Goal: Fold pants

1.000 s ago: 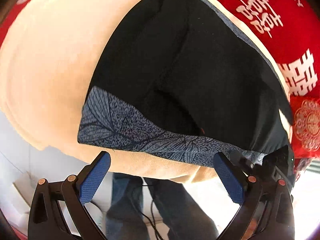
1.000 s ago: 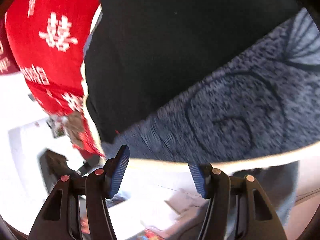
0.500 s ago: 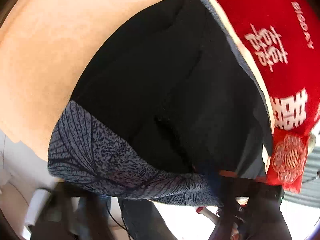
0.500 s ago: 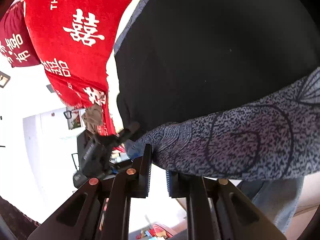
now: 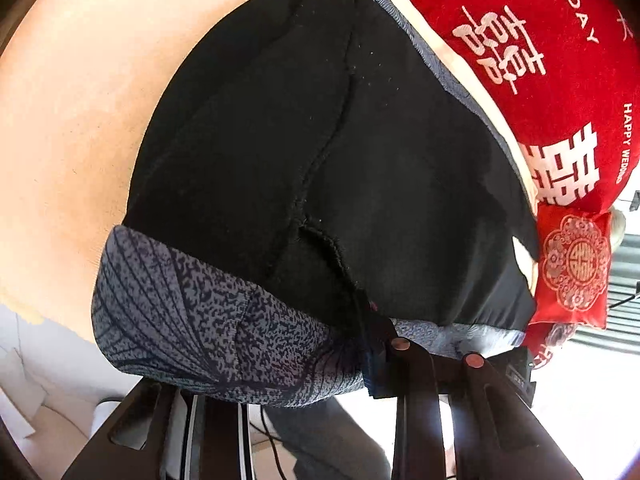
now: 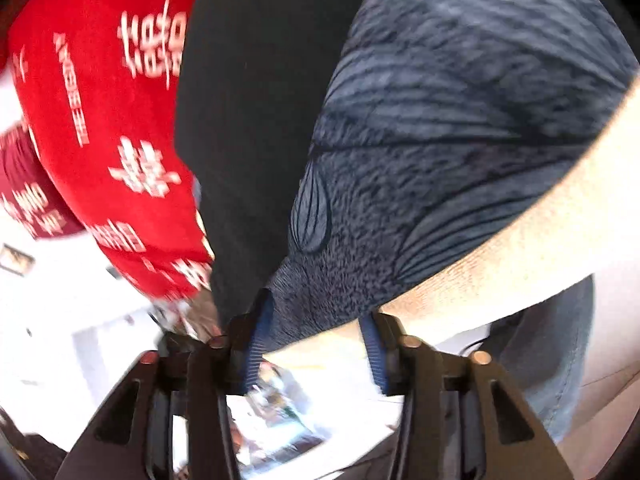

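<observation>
The pants (image 5: 312,152) are black with a blue-grey leaf-print band (image 5: 192,320) along the near edge, lying on a cream cushion (image 5: 72,112). My left gripper (image 5: 304,364) is at that band's edge; the band drapes over its fingers, so the gap is hidden. In the right wrist view the pants (image 6: 256,120) and the print band (image 6: 440,140) fill the frame. My right gripper (image 6: 316,352) has its jaws apart, the left pad touching the band's corner; the view is blurred.
Red pillows with white characters (image 5: 540,60) lie beyond the pants; they also show in the right wrist view (image 6: 104,140). A small red embroidered cushion (image 5: 572,264) sits at the right. The person's jeans (image 6: 552,360) show below the cushion's edge.
The left gripper moved in under the print band from open and apart. The right gripper shut on the band's corner half a second ago, then opened again and swung.
</observation>
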The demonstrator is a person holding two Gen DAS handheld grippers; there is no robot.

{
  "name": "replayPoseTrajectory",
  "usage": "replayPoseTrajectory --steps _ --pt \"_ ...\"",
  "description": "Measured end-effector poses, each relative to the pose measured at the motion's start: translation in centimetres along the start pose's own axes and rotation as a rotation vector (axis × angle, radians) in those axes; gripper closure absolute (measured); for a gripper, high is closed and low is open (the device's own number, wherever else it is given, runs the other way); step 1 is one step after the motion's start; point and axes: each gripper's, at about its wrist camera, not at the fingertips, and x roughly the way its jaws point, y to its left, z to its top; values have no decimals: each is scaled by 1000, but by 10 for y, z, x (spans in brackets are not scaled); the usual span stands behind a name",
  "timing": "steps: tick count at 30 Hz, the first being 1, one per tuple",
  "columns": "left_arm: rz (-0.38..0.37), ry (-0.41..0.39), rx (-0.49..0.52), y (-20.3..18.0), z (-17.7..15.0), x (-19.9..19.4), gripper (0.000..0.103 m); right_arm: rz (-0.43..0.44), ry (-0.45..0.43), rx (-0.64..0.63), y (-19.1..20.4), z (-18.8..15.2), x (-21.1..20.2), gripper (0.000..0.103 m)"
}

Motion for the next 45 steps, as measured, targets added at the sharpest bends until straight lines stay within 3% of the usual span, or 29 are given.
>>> replayPoseTrajectory --steps 5,9,15,22,28,30,32,35,36,37,39,43,45 --pt "3 -33 14 -8 1 -20 71 -65 -20 -127 57 -5 -14 97" --pt "-13 -97 14 -27 10 -44 71 -87 14 -236 107 6 -30 97" --pt "-8 -221 20 -69 52 -67 71 -65 97 -357 172 64 -50 97" --pt "54 -352 16 -110 150 -42 71 -130 206 -421 234 169 23 93" --pt "194 -363 -39 -104 223 27 71 -232 258 -412 219 246 95 93" --pt "221 -366 -45 -101 232 35 70 -250 254 -384 215 258 109 93" --pt "250 -350 -41 -107 234 32 70 -273 257 -383 218 263 114 92" --pt "261 -352 -21 -118 225 12 66 -268 293 -476 238 249 107 57" --pt "272 -356 -15 -119 219 3 62 -273 293 -517 247 241 102 40" --pt "290 -359 -12 -121 213 -4 56 -296 284 -560 258 233 95 34" --pt "326 -376 1 -125 203 -13 52 -329 261 -638 273 218 86 34" --pt "364 -392 3 -136 193 -15 52 -377 301 -737 279 193 94 64" --pt "382 -398 -1 -141 191 -14 52 -424 333 -802 276 186 111 64"
